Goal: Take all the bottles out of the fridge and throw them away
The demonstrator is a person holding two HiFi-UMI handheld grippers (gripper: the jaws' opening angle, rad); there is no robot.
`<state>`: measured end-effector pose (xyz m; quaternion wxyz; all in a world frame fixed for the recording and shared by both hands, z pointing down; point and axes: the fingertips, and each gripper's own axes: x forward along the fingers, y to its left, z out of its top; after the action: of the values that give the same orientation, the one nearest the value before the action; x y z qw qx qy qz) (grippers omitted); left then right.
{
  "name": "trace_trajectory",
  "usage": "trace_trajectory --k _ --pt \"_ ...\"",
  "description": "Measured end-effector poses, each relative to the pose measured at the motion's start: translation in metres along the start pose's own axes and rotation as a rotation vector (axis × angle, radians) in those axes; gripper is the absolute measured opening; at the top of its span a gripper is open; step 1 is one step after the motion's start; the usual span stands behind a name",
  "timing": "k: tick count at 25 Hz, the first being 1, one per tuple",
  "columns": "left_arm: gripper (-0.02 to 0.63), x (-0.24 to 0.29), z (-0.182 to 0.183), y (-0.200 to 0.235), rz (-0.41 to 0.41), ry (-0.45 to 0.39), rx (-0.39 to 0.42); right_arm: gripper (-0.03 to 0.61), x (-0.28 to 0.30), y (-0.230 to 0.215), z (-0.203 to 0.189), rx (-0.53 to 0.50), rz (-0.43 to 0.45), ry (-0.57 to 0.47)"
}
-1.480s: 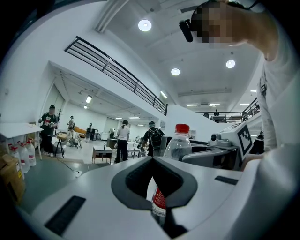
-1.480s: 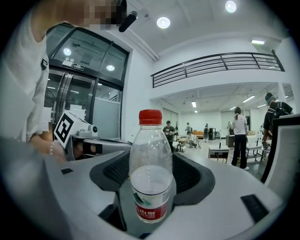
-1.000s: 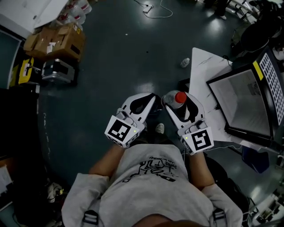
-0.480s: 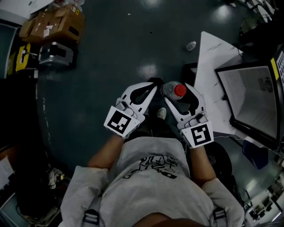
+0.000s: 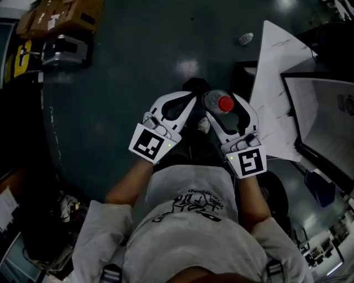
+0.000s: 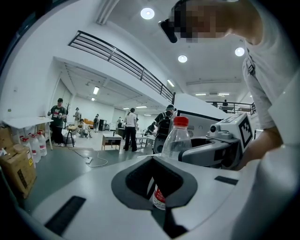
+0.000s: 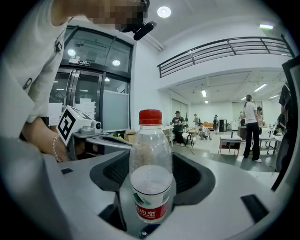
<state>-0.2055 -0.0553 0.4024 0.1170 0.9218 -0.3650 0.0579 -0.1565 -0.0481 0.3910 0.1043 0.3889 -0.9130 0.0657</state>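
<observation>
Much of the head view is a dark floor (image 5: 121,72), smooth and glossy, with pale spots of lamp light on it. The room is a large white hall with round ceiling lamps, a balcony railing (image 7: 225,51) of dark bars high on the wall, and glass doors (image 7: 89,103). Several people (image 7: 251,126) stand far back among small tables.

At the right of the person lies a white desk (image 5: 276,72) with thin dark lines on its flat top, and beside it a framed pale panel (image 5: 326,121). A loose bottle (image 5: 246,38) lies on the floor just beyond the corner of the desk. At the far left are brown cardboard boxes (image 5: 58,14) and a black case (image 5: 63,50). White jugs (image 6: 35,143) stand in a row near another box.

The person wears a grey shirt (image 5: 188,232) and holds both grippers close together in front of the body, above the floor. The right gripper (image 5: 224,110) has its jaws closed on the bottle (image 7: 150,173), which stands upright between them. It is of clear, slightly ribbed plastic, with a red cap and a white and red label. The left gripper (image 5: 188,102) is just beside it. Its jaws are together and hold nothing, and only a dark hollow remains between the pads. The bottle shows behind that hollow, apart from these jaws.
</observation>
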Motion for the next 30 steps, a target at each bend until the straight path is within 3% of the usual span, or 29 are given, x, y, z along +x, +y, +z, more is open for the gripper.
trace_trajectory --k 30 --pt "0.012 0.038 -0.208 0.051 0.035 0.102 -0.076 0.298 0.074 -0.006 -0.224 0.033 -0.038 0.089"
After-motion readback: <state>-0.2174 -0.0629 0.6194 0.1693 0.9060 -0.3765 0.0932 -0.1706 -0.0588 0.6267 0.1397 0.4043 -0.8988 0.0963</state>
